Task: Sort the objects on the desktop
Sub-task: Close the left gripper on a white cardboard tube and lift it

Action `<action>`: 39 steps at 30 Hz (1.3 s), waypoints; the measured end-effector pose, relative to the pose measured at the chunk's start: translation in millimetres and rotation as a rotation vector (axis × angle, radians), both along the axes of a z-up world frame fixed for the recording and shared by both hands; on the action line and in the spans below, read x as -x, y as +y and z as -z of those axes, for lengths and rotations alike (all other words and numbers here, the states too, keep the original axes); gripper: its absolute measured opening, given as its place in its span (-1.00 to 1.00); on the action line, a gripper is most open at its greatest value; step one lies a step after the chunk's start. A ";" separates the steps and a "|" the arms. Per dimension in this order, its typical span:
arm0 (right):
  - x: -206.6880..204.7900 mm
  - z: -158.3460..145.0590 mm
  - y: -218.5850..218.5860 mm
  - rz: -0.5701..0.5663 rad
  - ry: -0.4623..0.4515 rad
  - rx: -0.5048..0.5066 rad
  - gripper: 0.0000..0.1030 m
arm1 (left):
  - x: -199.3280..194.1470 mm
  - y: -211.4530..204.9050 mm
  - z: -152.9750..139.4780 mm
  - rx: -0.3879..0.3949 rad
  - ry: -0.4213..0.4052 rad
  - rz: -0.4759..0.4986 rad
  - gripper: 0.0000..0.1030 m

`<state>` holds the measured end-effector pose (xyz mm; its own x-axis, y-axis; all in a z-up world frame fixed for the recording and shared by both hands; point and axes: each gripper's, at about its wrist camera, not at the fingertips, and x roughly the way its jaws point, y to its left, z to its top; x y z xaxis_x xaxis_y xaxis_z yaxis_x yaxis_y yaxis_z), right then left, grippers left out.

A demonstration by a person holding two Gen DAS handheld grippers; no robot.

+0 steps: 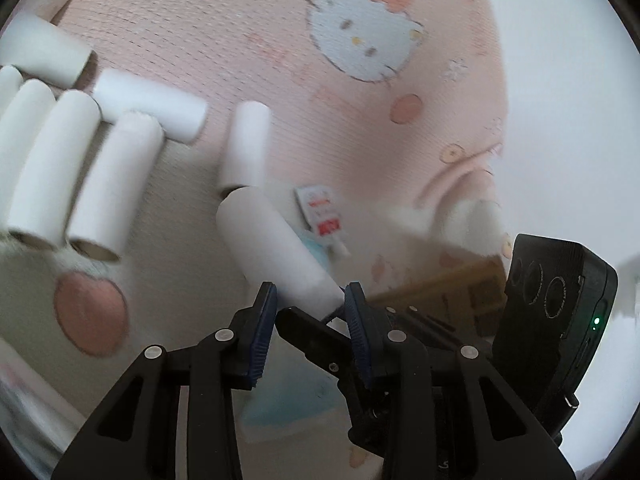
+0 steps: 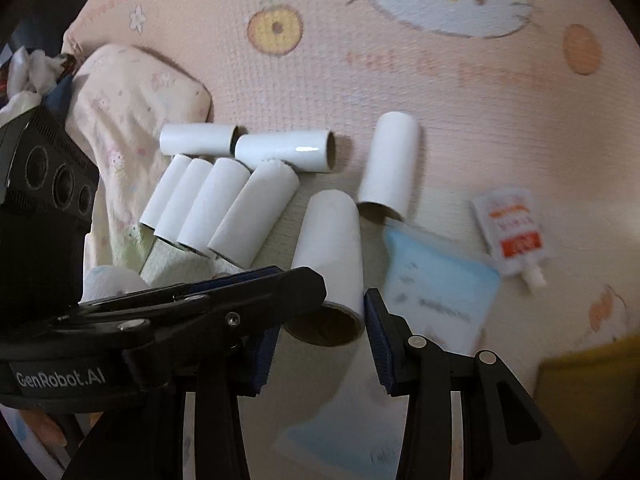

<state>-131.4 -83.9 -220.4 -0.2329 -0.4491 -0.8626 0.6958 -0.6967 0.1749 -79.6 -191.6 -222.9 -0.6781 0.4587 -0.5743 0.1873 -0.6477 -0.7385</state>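
Note:
A white cardboard tube [image 1: 272,248] [image 2: 330,240] is lifted a little off the pink cartoon-print sheet [image 2: 400,92], and both grippers meet at its near end. My left gripper [image 1: 311,320] has its blue pads pressed on either side of that end. My right gripper [image 2: 322,344] is shut on the same open end, and one of its fingers [image 1: 316,340] crosses under the tube. The left gripper [image 2: 308,286] reaches in from the left. Several more white tubes [image 2: 224,208] [image 1: 56,168] lie in a bunch to the left. Another single tube [image 2: 390,164] [image 1: 246,144] lies just beyond.
A small white sachet with an orange label [image 2: 514,232] [image 1: 322,216] and a pale blue packet [image 2: 436,288] lie right of the tubes. A pale pillow [image 2: 132,120] sits at the left, with crumpled cloth [image 2: 28,72] past it. A yellow object [image 2: 592,392] is at the lower right.

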 end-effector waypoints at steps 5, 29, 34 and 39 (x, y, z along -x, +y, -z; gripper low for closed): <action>-18.6 -7.0 25.6 0.029 0.032 -0.012 -0.25 | -5.5 25.2 -4.3 0.020 0.024 0.076 -0.26; -42.9 15.3 71.1 0.127 -0.066 -0.018 -0.25 | 6.6 18.8 38.3 -0.191 -0.118 0.099 -0.05; -43.7 15.4 70.5 0.122 -0.079 -0.031 -0.24 | 8.3 28.5 33.5 -0.136 -0.103 0.129 -0.15; -46.6 14.5 71.4 0.116 -0.083 -0.036 -0.24 | 6.4 29.5 33.0 -0.150 -0.115 0.141 -0.15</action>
